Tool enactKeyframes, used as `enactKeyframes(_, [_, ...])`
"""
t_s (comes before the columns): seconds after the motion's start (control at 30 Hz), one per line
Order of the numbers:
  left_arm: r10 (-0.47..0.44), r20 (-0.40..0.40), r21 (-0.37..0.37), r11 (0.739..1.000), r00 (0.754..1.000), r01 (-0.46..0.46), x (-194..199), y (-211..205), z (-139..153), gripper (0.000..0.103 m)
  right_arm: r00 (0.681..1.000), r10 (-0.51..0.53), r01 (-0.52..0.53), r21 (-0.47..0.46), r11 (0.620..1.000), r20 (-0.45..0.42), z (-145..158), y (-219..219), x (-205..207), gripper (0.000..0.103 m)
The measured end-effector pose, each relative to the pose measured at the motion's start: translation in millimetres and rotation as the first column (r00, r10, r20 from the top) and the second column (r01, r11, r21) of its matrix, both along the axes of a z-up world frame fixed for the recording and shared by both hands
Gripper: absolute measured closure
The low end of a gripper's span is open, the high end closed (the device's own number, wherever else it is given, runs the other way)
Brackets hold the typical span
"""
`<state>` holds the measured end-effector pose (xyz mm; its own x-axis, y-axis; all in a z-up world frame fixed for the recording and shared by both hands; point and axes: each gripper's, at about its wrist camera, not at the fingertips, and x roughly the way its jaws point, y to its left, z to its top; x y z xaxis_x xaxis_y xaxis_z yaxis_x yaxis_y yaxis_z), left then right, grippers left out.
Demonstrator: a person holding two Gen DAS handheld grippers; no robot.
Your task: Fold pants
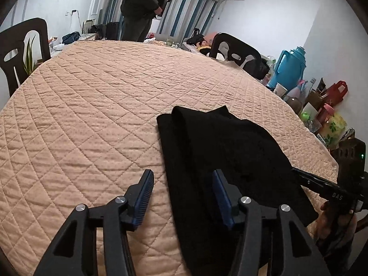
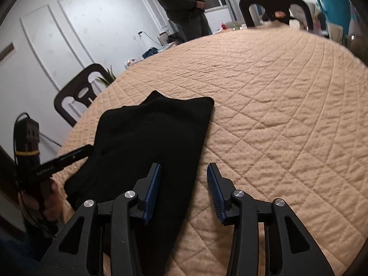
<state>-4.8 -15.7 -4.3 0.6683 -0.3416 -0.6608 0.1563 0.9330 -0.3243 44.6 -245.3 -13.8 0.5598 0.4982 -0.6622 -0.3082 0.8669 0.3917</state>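
The black pants (image 1: pixel 220 151) lie folded lengthwise as a long strip on the quilted peach table cover (image 1: pixel 96 105), near the front edge. My left gripper (image 1: pixel 182 179) is open and empty, straddling the strip's left edge just above the cloth. In the right wrist view the pants (image 2: pixel 156 138) run away from me, and my right gripper (image 2: pixel 184 174) is open and empty over the strip's right edge. The right gripper also shows in the left wrist view (image 1: pixel 299 172), and the left gripper in the right wrist view (image 2: pixel 88 148), each at the pants' side.
A person in dark clothes (image 1: pixel 142 4) stands at the far side of the table. Dark chairs (image 1: pixel 23 48) (image 1: pixel 234 50) stand around it. A blue thermos (image 1: pixel 289 66), cups and bags crowd the right side by the wall.
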Motion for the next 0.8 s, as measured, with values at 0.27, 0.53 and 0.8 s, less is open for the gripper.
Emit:
enactKeyframes(0.27, [-0.078,-0.023,-0.061,0.995,0.997,0.077,6,-12,-6,0.037,0.998,0.051,-0.046,0.094,0.995,-0.047,-5,0,8,0.058])
enactKeyframes(0.53, [-0.092,0.034,0.003,0.996,0.995,0.092,4,-22,17,0.078,0.997,0.070,-0.071,0.081,0.994,0.007,14,10,6,0.085])
enactKeyframes(0.8, [-0.046,0.123,0.033,0.999,0.991,0.043,44,11,62,0.079,0.981,0.139,-0.155,0.113,0.981,0.134,74,49,45,0.088])
